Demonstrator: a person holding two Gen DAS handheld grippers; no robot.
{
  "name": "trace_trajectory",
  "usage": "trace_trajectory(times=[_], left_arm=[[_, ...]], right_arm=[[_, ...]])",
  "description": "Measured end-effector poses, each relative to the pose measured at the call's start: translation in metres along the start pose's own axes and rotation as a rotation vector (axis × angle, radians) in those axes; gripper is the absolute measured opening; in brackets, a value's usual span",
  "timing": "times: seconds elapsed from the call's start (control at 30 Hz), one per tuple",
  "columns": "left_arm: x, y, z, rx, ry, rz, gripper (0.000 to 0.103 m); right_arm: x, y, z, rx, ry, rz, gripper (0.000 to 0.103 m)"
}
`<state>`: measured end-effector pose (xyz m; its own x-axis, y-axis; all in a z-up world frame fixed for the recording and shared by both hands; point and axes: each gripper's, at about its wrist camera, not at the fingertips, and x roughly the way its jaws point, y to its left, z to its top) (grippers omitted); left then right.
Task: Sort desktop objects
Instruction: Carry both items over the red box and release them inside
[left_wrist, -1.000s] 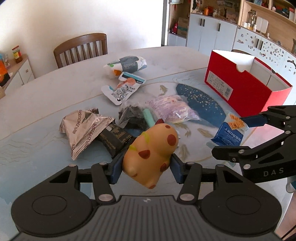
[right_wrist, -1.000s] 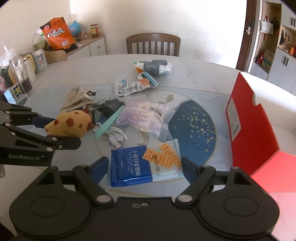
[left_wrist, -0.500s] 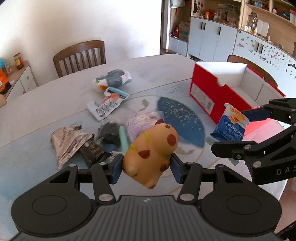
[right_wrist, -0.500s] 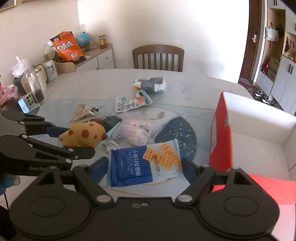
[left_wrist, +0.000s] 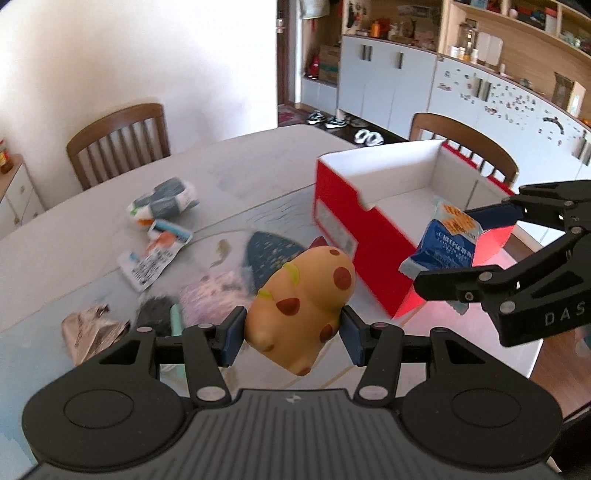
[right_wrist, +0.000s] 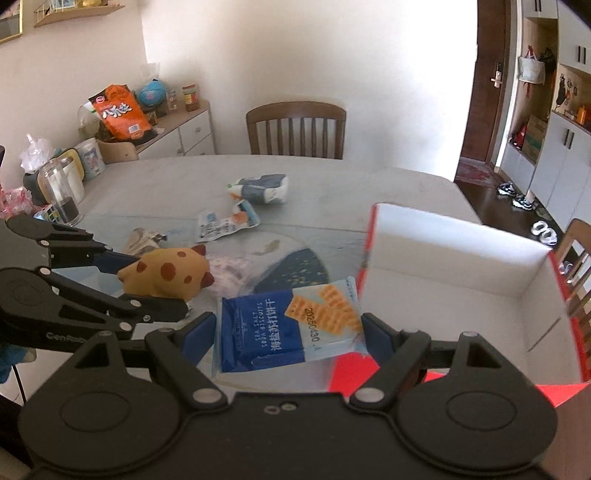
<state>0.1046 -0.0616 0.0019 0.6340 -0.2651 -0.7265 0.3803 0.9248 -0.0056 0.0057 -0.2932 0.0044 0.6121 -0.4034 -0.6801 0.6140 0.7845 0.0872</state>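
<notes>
Count: 2 grippers (left_wrist: 293, 334) (right_wrist: 286, 334), 1 toy (left_wrist: 303, 302), 1 biscuit pack (right_wrist: 291, 328), 1 red box (left_wrist: 373, 236), 2 chairs (left_wrist: 118, 142) (left_wrist: 461, 142), 5 packets left on table (left_wrist: 240, 170).

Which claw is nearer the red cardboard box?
Right. The right claw, gripping the blue biscuit packet, is at the red cardboard box opening; the left claw is short of it.

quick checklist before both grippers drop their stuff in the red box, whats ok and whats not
1. Left gripper clamped on the orange spotted squishy toy: ok.
2. Right gripper clamped on the blue soda biscuit packet: ok.
3. Red cardboard box with white inside open on top: ok.
4. Room in the box: ok, its floor looks bare in the right wrist view.
5. Packet over the opening: cannot tell, it is at the near wall.
6. Toy over the opening: not ok, it sits short of the box.
</notes>
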Motion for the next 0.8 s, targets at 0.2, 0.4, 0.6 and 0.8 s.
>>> trace_trajectory(times=[0.2,0.4,0.6,0.8], left_arm=[[0.008,-0.023,0.023,0.043,0.01,-0.02,0.053],[0.023,-0.042,0.048,0.074,0.023,-0.053,0.053],[0.042,-0.063,0.072,0.114,0.037,-0.094,0.053],[0.069,-0.081,0.093,0.154,0.061,-0.118,0.053]], right_arm=[[-0.012,-0.032,0.0,0.021,-0.002,-0.037,0.084],[-0.016,-0.067,-0.001,0.033,0.02,-0.071,0.084],[-0.015,-0.098,-0.002,0.038,0.049,-0.114,0.084],[-0.004,-0.128,-0.002,0.069,0.079,-0.135,0.084]])
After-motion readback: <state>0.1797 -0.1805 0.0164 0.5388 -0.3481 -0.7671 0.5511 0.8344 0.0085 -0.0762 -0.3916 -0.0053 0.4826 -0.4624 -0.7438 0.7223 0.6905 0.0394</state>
